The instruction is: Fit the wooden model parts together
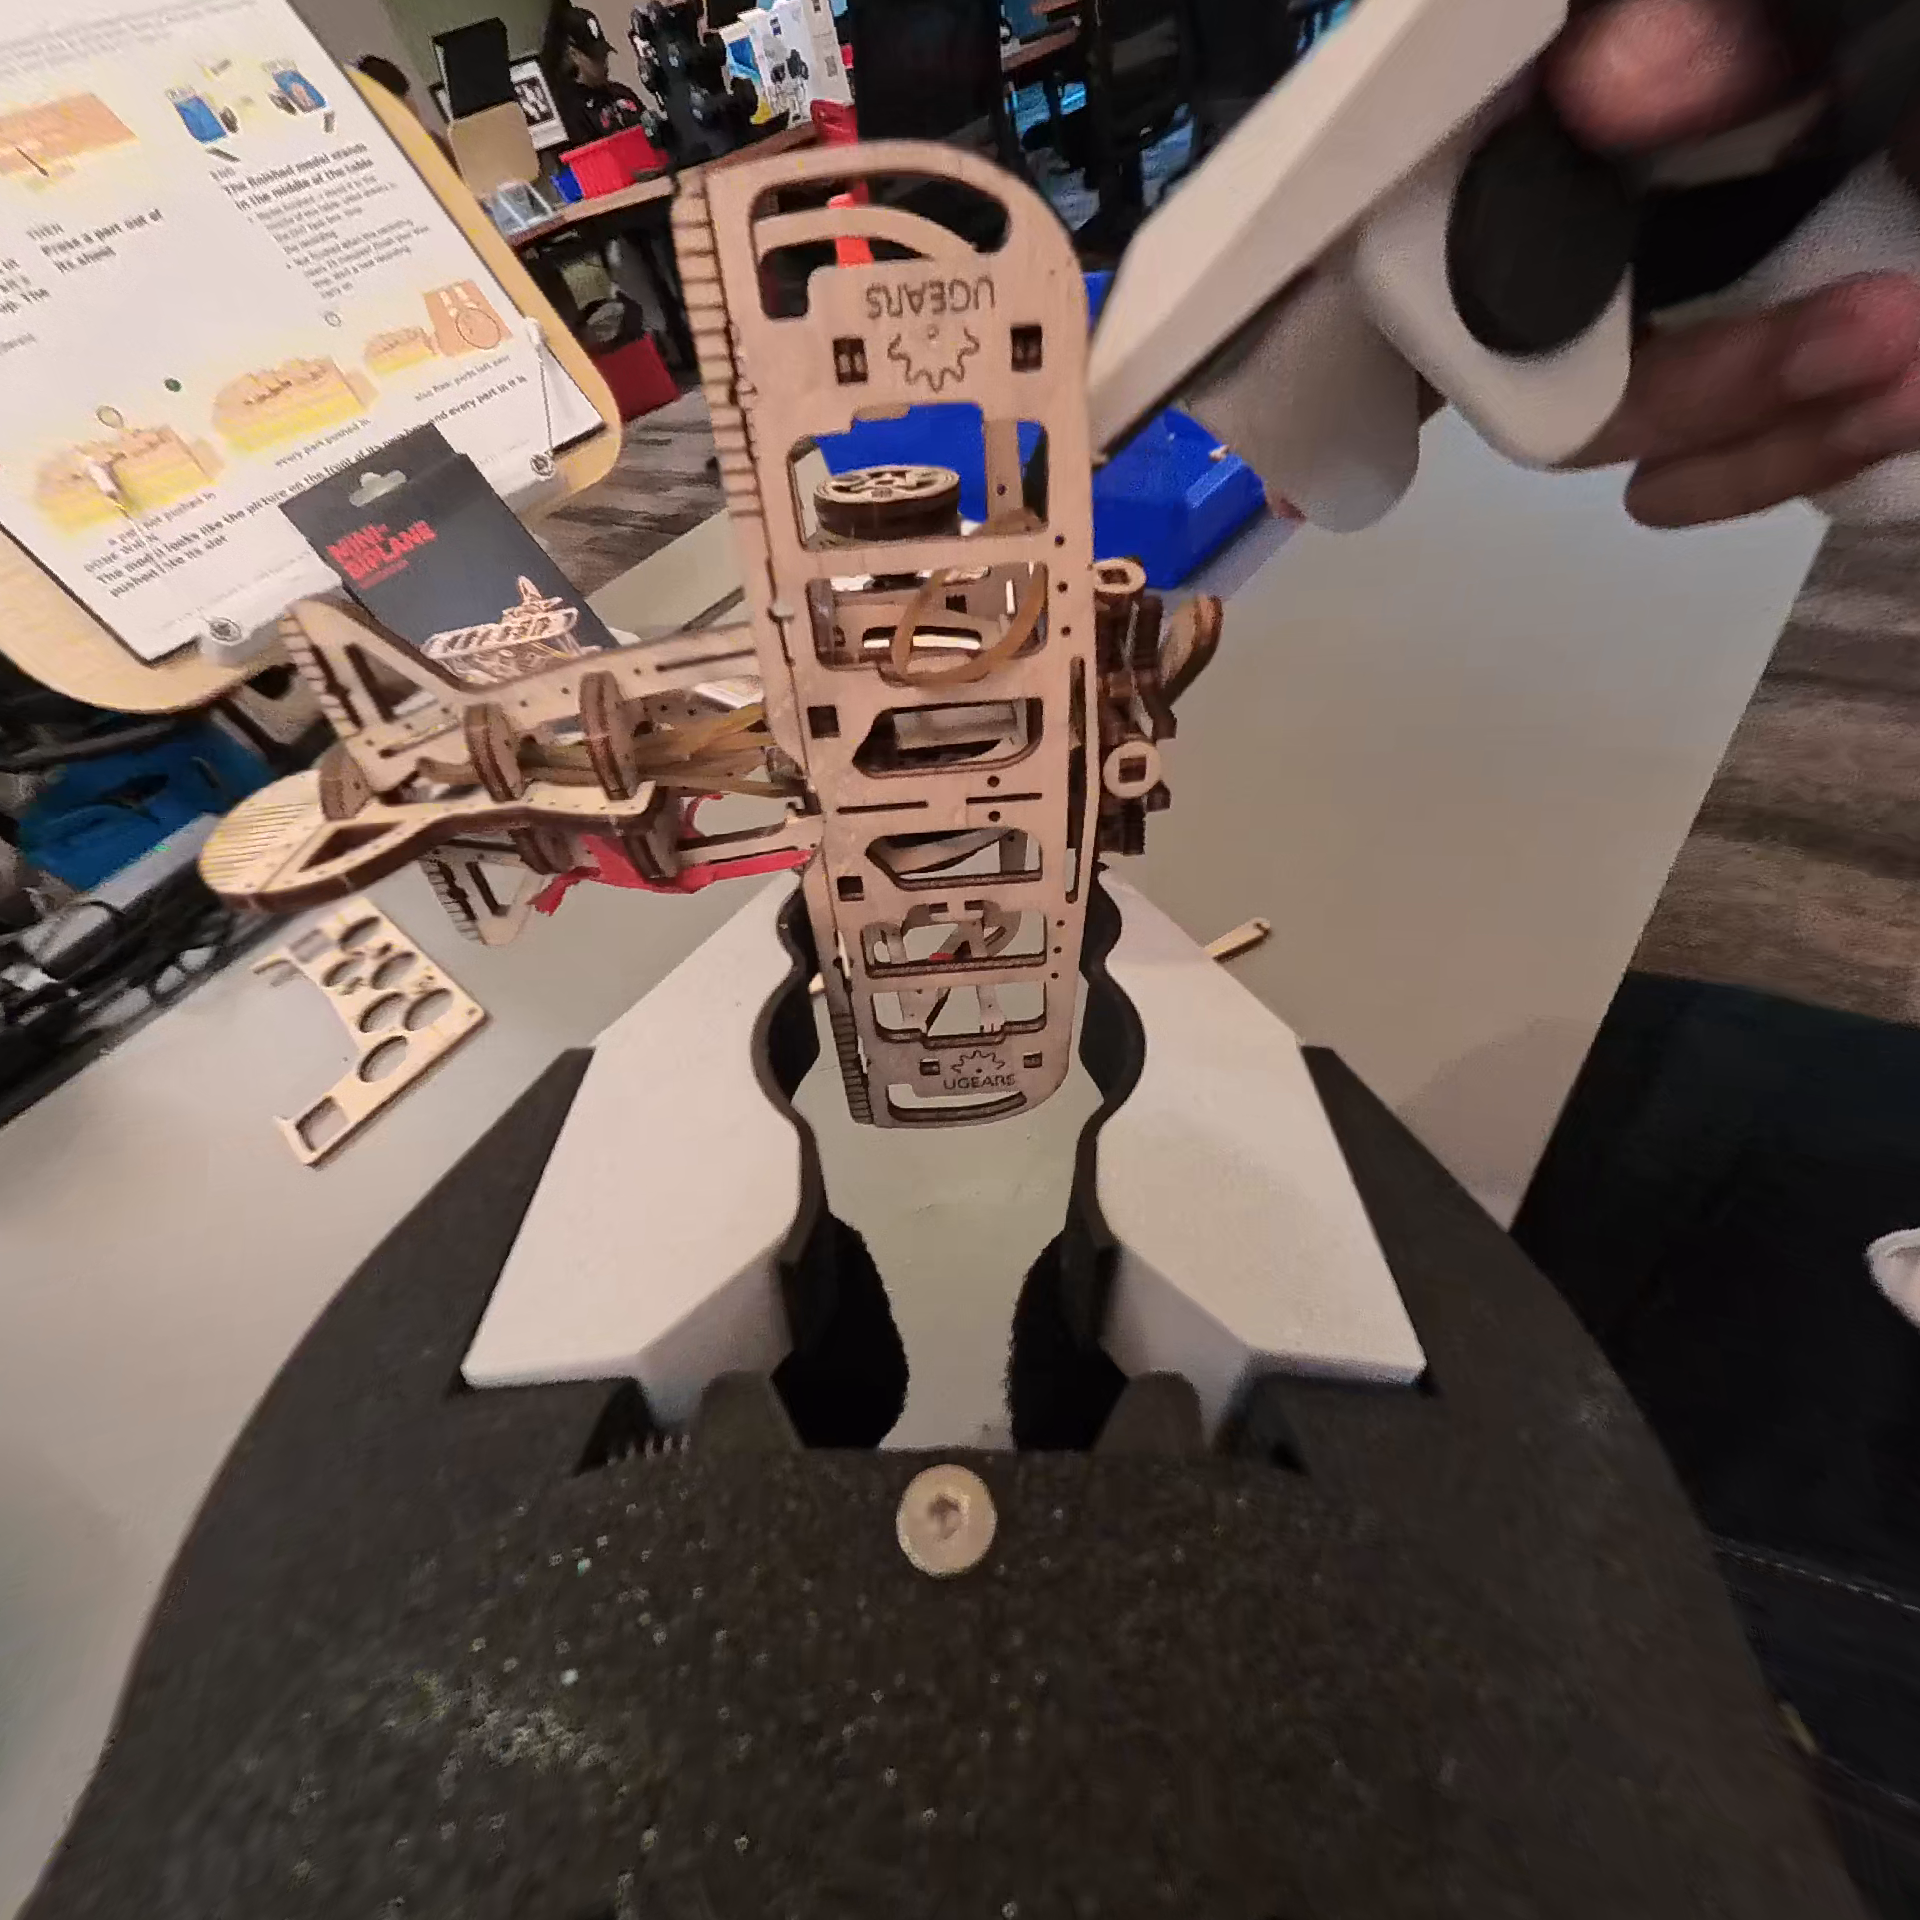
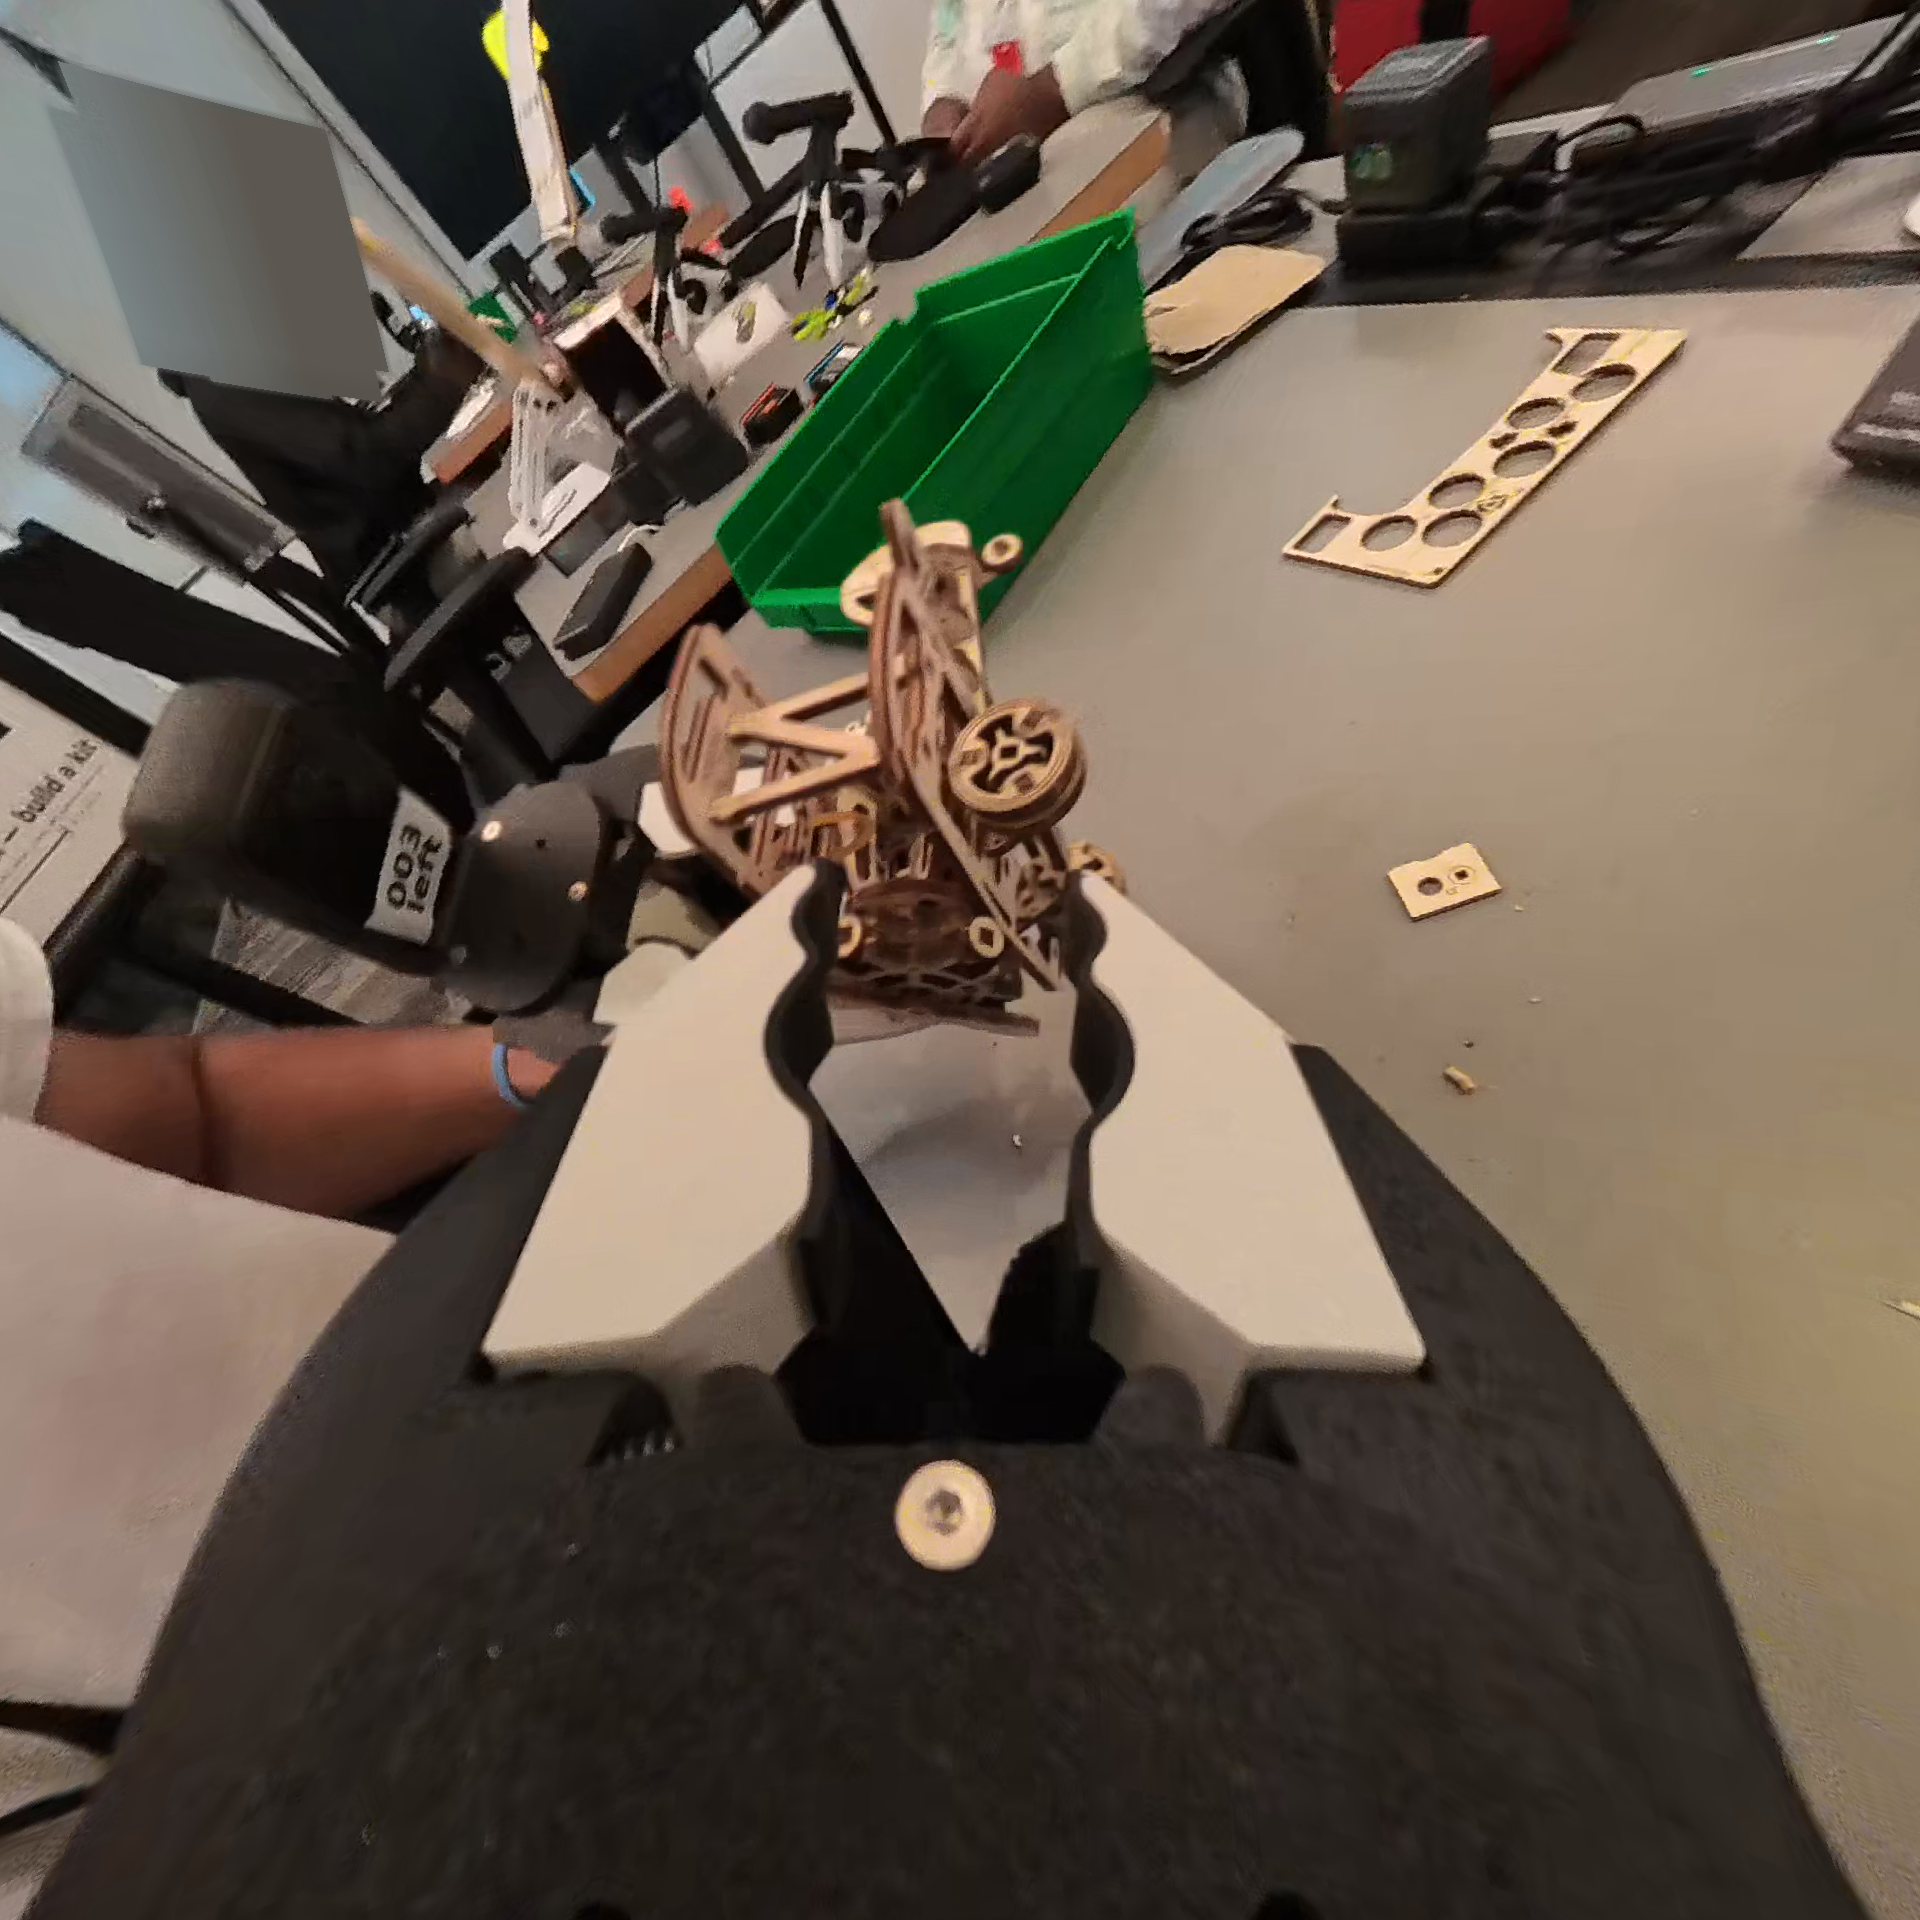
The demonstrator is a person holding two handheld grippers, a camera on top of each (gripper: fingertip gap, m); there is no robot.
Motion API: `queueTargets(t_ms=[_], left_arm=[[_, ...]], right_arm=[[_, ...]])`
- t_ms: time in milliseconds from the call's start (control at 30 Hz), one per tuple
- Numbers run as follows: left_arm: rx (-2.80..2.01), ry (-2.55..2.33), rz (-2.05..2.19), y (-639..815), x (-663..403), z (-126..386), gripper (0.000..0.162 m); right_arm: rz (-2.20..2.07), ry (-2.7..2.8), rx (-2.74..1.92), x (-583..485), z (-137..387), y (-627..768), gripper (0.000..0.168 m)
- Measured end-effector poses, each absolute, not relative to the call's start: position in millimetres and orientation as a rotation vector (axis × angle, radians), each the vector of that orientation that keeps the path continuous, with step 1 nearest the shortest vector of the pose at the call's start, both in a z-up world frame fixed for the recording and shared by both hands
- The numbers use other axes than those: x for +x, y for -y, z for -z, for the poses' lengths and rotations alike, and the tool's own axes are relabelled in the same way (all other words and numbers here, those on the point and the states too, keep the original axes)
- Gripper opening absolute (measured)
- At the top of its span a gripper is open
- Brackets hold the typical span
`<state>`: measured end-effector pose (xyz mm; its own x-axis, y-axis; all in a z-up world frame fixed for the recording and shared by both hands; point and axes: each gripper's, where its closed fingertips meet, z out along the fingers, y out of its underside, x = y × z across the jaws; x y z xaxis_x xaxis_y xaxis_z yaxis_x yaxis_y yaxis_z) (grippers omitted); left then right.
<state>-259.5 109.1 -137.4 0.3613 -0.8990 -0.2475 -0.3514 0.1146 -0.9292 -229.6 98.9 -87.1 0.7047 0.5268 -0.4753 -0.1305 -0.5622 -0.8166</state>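
Left gripper (image 1: 951, 935): we see it pinching the plane's (image 1: 914, 665) wing (image 1: 914, 582), held upright above the table (image 1: 1403, 831).
Right gripper (image 2: 951, 935): jaws narrow around the plane's nose end; we cannot tell whether they grip.
Offcut sheet (image 2: 1496, 457): flat on table, well apart.
Green bin (image 2: 966, 416): beyond the plane.

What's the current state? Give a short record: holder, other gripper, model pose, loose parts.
holder: left gripper, shut on the lower wing end of the wooden biplane model
other gripper: right gripper, open, fingers flanking the model's wheel end; contact unclear
model pose: off the table, wing upright in the left wrist view, tail pointing left
loose parts: punched wooden sheet and small offcut, both flat on the table
nearby: green bin
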Motion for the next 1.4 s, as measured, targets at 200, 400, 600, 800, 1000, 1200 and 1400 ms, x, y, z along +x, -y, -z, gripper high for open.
queueTargets(t_ms=[200,400,600,800,1000,1200,1400], left_arm=[[-1.409,-1.259,0.483,-104,-254,142,0.046],[-1.410,-1.281,0.445,-103,-252,145,0.046],[-1.414,-1.299,0.432,-101,-249,149,0.046],[-1.499,-1.272,0.491,-103,-248,154,0.046],[-1.518,-1.271,0.528,-102,-246,156,0.046],[-1.562,-1.255,0.580,-102,-245,159,0.046],[-1.599,-1.257,0.679,-96,-241,159,0.046]], right_arm=[[-0.737,0.441,-2.041,-231,98,-98,0.040],[-0.555,0.550,-2.071,-228,110,-100,0.042],[-0.256,0.656,-2.047,-216,110,-107,0.038],[-0.006,0.679,-1.869,-210,97,-110,0.028],[0.072,0.681,-1.796,-209,95,-109,0.027],[0.118,0.684,-1.726,-210,89,-107,0.023],[0.190,0.689,-1.654,-208,87,-109,0.021]])
